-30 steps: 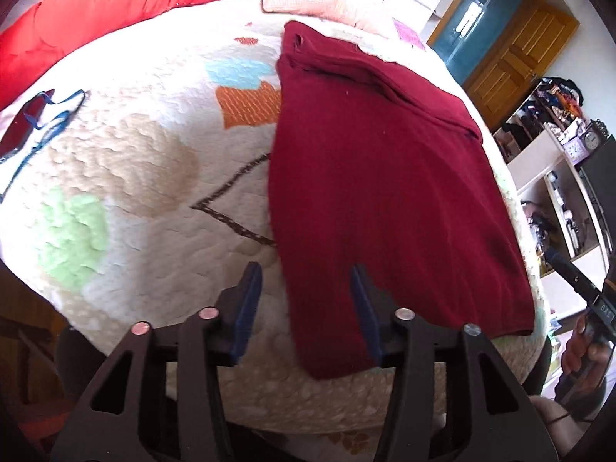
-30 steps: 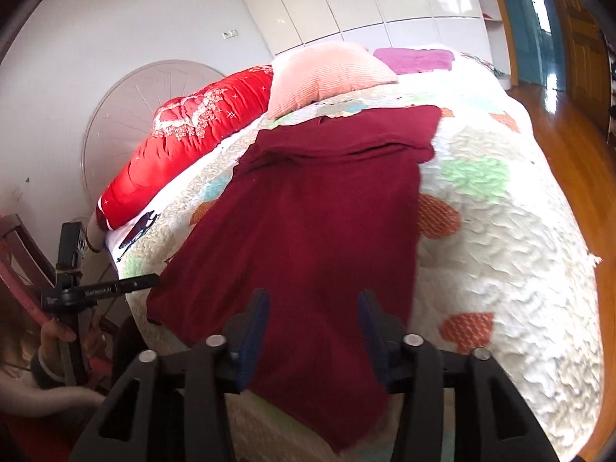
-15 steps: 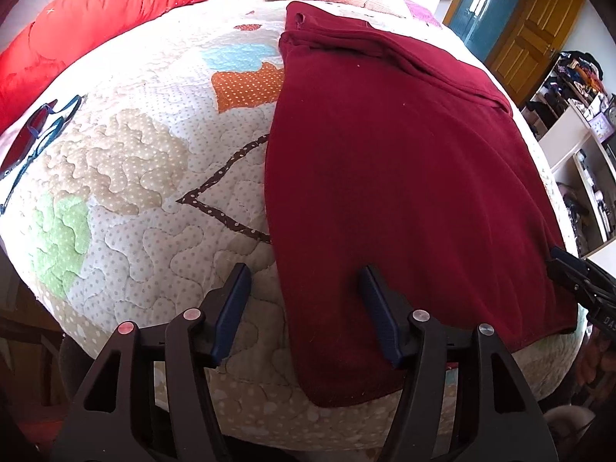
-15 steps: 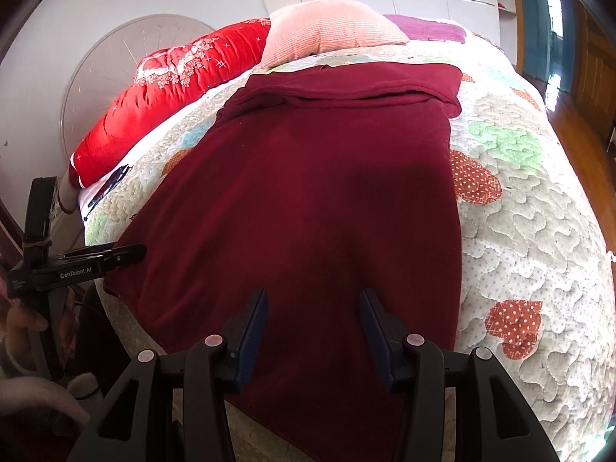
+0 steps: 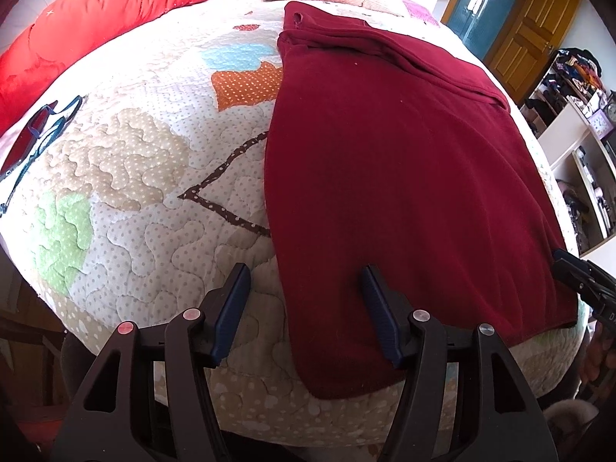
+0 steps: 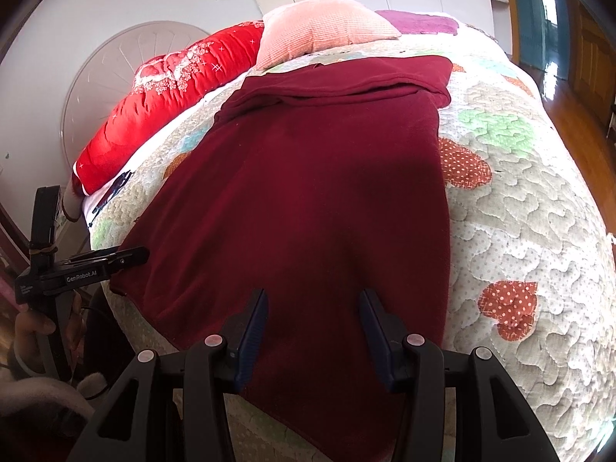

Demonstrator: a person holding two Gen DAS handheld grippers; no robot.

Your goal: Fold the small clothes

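- Left claw: its fingers are being held apart with nothing between them, and the left side edge of the dark red garment is being straddled near its lower left corner, one finger over the quilt, the other over cloth.
- Garment: it is being shown lying flat on the bed, its long axis running away from both claws toward the pink pillow, its far end already doubled over, its near hem draping over the bed's edge.
- Right claw: it is being held apart and empty over the near hem, inboard of the right edge; each claw is judged nearer its own corner.
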